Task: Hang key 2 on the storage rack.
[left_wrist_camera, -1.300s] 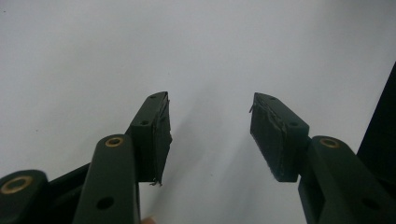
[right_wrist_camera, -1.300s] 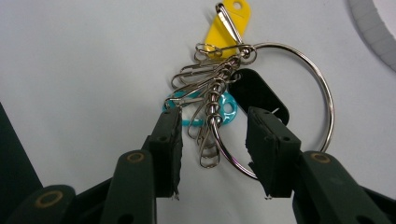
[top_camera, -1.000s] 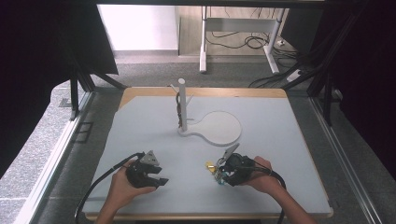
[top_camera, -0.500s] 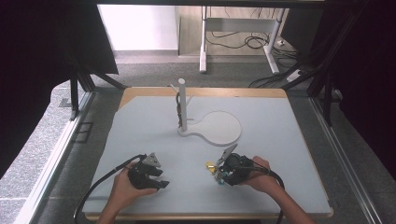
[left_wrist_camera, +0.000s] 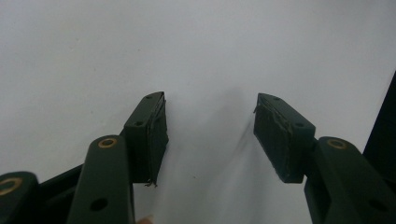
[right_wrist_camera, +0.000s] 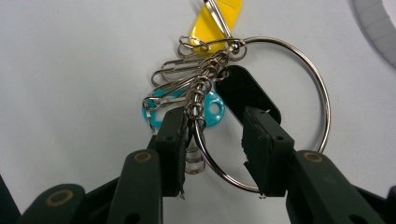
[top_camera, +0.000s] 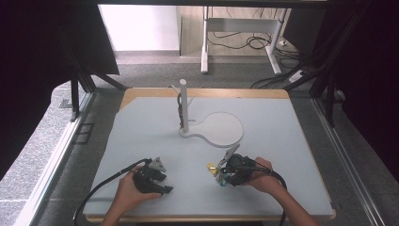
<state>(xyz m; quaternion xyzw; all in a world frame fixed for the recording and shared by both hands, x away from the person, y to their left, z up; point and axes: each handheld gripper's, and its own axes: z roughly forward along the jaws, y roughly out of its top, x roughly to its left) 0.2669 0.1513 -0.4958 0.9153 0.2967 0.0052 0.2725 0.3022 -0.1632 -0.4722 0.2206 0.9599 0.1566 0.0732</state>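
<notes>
On the white table (top_camera: 282,136), right tongs (right_wrist_camera: 214,154) straddle the key ring (right_wrist_camera: 299,70), part-open; left tongs (left_wrist_camera: 209,135) wide, empty.

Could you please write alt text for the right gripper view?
The right claw, its black jaws apart, straddles the rim of a large silver metal key ring lying on the white table. Silver paper clips, a yellow tag and a turquoise tag hang from it.

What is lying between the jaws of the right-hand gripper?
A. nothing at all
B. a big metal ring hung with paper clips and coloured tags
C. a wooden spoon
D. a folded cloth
B: the right gripper has its open jaws astride the rim of a metal ring carrying paper clips and a yellow tag.
</notes>
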